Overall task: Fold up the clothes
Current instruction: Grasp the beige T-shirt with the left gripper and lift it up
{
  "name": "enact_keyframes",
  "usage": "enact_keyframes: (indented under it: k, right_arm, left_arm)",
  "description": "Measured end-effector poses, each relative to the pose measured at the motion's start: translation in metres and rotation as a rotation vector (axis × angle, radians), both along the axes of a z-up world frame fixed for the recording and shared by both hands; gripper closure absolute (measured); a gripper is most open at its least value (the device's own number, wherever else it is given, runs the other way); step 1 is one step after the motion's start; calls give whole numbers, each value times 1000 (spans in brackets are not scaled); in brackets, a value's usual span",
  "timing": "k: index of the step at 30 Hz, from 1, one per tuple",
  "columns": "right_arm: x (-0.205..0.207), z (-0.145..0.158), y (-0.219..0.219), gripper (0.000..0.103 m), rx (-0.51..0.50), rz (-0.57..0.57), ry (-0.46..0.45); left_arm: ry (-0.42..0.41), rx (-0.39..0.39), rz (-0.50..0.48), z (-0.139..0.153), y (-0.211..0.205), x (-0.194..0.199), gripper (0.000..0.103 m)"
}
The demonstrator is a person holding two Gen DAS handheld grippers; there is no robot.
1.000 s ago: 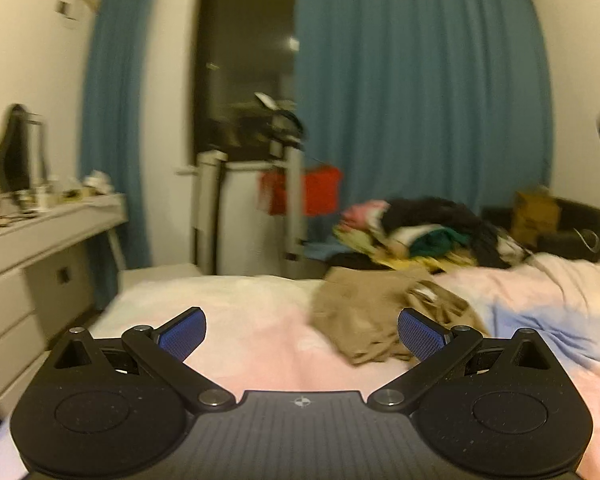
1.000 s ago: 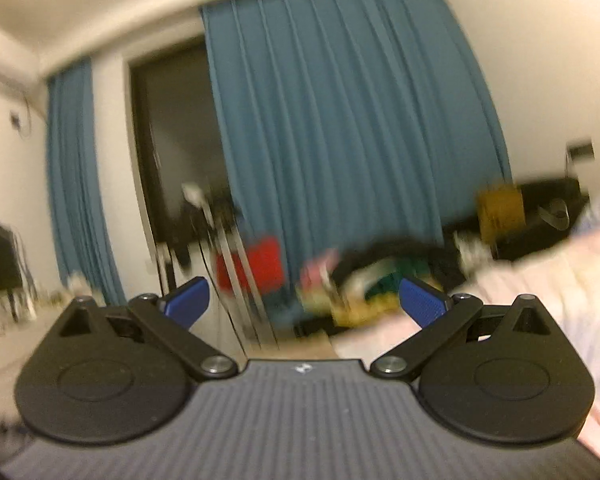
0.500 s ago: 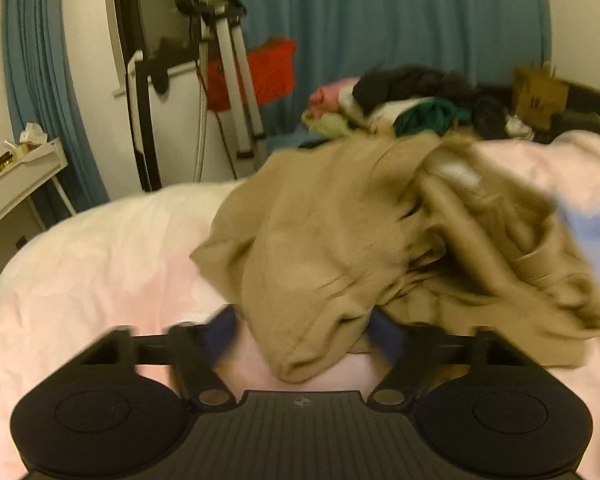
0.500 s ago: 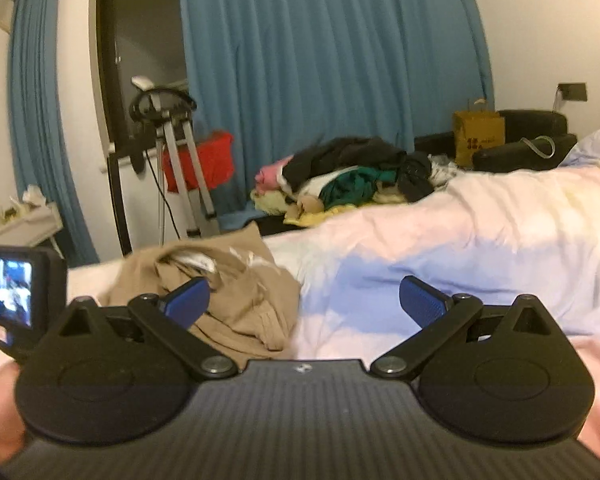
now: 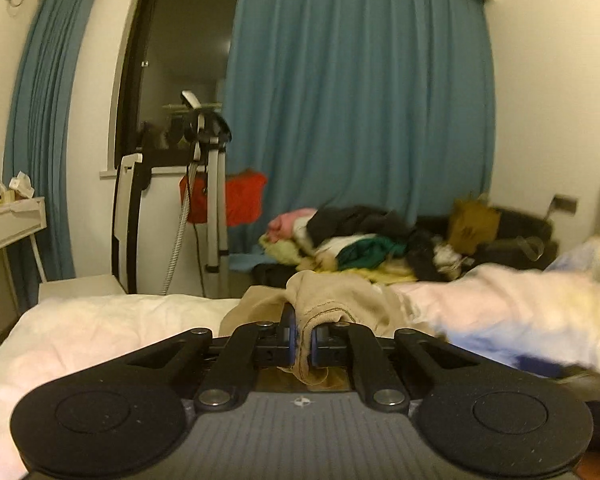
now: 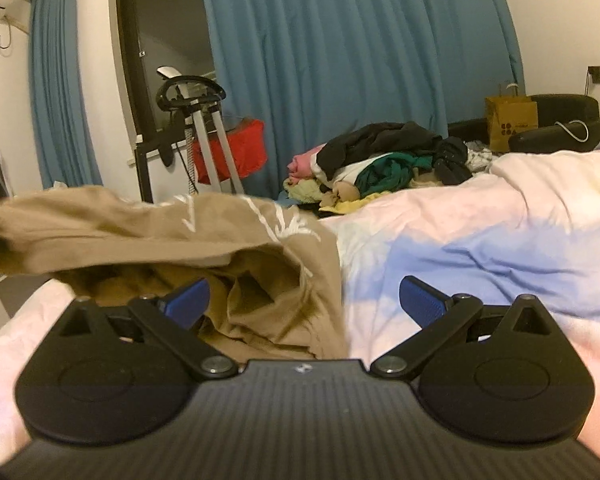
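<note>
A tan garment [image 5: 332, 296] lies crumpled on the bed [image 5: 100, 328]. My left gripper [image 5: 303, 336] is shut on a stitched edge of it and holds that edge raised off the bed. In the right wrist view the same tan garment [image 6: 204, 240] is lifted on its left side and drapes down to the bed in front of my right gripper [image 6: 304, 300]. My right gripper is open and empty, just above the bed, with the garment's lower folds between and behind its fingers.
A pile of mixed clothes [image 6: 384, 164] lies at the far edge of the bed. Blue curtains [image 6: 340, 60] hang behind it. An exercise machine [image 5: 196, 200] with a red cloth stands by the window. A white desk [image 5: 8, 220] is at the left. A brown paper bag [image 6: 510, 120] sits on a black sofa.
My left gripper has closed on the tan garment's edge and lifted it. My right gripper has moved closer to the garment and stayed open.
</note>
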State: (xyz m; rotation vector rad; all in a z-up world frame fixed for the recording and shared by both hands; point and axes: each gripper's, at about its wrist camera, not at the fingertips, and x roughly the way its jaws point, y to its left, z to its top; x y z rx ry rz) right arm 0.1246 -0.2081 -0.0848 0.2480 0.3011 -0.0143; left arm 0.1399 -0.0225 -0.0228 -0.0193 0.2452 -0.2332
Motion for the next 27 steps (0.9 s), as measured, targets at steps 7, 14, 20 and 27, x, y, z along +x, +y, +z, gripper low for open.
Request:
enact_keyframes:
  k: [7, 14, 20, 27]
  right_arm:
    - [-27, 1, 21, 0, -40, 17, 71]
    - [-33, -9, 11, 0, -21, -35, 257]
    - [-47, -5, -10, 0, 76, -116, 295]
    - [-86, 60, 1, 0, -118, -161, -140]
  left_arm:
    - [-52, -120, -32, 23, 31, -97, 96]
    - [-30, -261, 41, 19, 78, -135, 98]
    - [101, -341, 129, 6, 114, -113, 98]
    - [349, -338, 155, -23, 135, -68, 97]
